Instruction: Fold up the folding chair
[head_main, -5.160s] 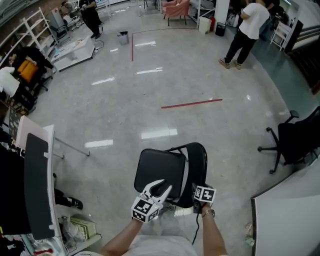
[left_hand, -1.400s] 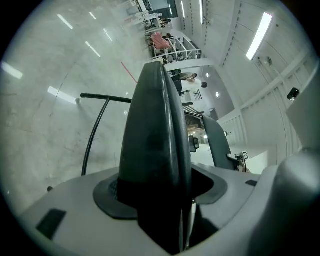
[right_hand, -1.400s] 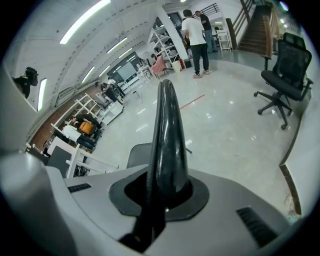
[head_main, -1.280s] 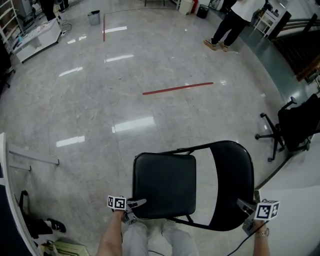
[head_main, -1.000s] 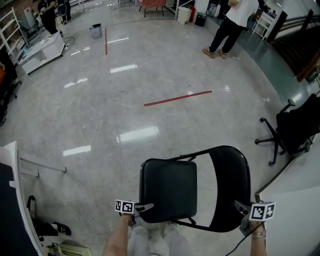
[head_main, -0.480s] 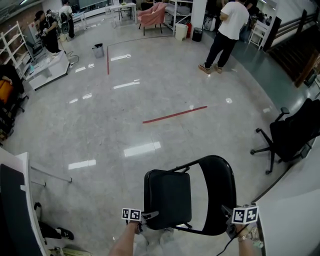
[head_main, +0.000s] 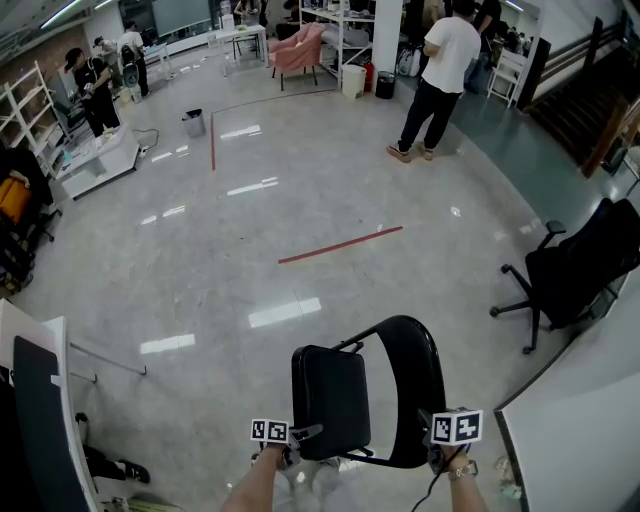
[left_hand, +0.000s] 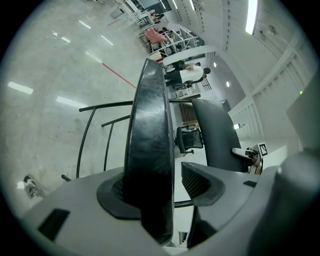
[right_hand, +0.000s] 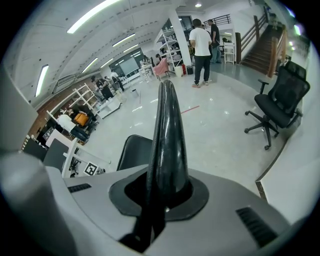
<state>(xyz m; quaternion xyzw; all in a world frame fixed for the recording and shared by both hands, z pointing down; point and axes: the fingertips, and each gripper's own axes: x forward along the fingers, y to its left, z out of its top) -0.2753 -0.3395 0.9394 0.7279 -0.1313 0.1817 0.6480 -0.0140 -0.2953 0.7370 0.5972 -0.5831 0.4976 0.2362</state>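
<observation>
Black padded folding chair (head_main: 365, 395) on a thin metal frame stands on the grey floor on my side of the red tape strip (head_main: 340, 244), directly below me. It looks part folded, with the seat (head_main: 330, 400) tipped up toward the backrest (head_main: 418, 385).

My left gripper (head_main: 300, 434) has the seat's near edge between its jaws, which have just been closing. One pad bears on the cushion and the other shows a sliver of gap, so I read it as cradling rather than clamping. My right gripper (head_main: 430, 452) is pinched tight on the backrest's rim.

The seat's long axis runs away from me toward the strip, and the backrest lies to its right. I judge the fold depends on swinging the left-hand edge up and across toward the right hand.

A grey bin (head_main: 194, 123) sits well beyond the strip. I can't make out its contents.
</observation>
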